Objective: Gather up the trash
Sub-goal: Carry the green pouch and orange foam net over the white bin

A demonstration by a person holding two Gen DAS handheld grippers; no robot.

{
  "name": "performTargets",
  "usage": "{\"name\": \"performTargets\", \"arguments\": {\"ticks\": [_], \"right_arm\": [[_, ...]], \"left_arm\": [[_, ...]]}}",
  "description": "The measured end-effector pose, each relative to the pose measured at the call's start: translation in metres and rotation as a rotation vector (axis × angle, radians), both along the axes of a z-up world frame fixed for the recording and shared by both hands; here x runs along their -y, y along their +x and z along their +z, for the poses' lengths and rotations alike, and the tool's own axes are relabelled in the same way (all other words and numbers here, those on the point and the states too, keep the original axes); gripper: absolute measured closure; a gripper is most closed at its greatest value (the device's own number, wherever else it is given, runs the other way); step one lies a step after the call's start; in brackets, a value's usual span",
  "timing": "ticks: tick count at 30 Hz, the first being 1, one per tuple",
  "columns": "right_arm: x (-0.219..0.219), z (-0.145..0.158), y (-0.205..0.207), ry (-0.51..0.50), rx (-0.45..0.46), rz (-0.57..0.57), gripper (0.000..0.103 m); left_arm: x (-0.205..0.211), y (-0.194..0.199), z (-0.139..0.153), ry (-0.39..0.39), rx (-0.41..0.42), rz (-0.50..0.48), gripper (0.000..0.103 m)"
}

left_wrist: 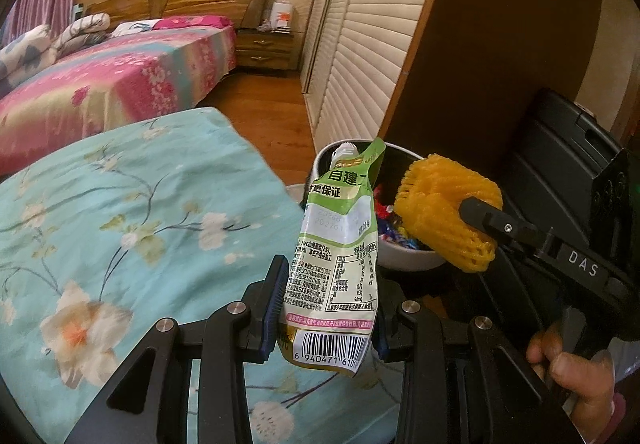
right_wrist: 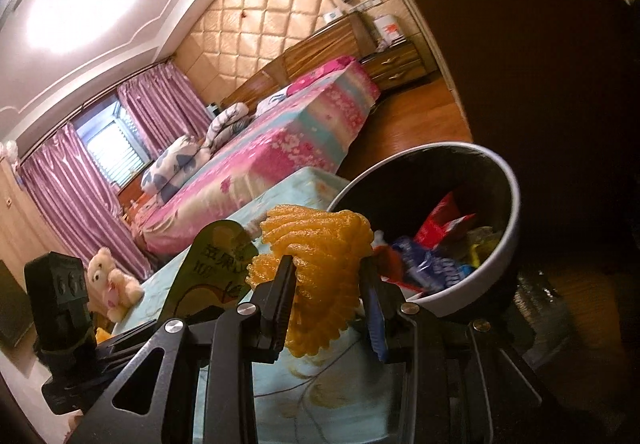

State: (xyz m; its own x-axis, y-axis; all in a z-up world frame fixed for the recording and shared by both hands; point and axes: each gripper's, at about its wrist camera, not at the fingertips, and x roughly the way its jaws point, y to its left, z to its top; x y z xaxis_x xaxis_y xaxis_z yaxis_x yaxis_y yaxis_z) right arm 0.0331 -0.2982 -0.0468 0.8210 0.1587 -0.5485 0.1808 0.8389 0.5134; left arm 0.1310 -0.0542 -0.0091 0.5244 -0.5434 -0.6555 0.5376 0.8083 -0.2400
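Two pieces of trash are held beside the waste bin, one in each gripper.

The left gripper (left_wrist: 328, 308) is closed partway on a green-and-white drink pouch (left_wrist: 340, 244), which is held upright by its lower end above the turquoise floral bedcover (left_wrist: 120, 224). The right gripper (right_wrist: 330, 300) is closed partway on a yellow foam fruit net (right_wrist: 320, 264), which is compressed between the pads. Both items are positioned near the rim of the white waste bin (right_wrist: 508, 228), in which coloured wrappers (right_wrist: 432, 256) are contained. A hand (left_wrist: 572, 364) is seen on the right gripper's handle.
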Motion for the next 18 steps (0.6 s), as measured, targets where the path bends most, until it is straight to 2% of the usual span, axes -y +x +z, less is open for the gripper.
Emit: {"name": "performTargets", "arguments": {"ticks": [18], "right_arm": [[0.023, 0.005, -0.003, -0.022, -0.011, -0.081, 0.070]], "left_arm": [[0.048, 0.017, -0.001, 0.031, 0.033, -0.057, 0.069]]}}
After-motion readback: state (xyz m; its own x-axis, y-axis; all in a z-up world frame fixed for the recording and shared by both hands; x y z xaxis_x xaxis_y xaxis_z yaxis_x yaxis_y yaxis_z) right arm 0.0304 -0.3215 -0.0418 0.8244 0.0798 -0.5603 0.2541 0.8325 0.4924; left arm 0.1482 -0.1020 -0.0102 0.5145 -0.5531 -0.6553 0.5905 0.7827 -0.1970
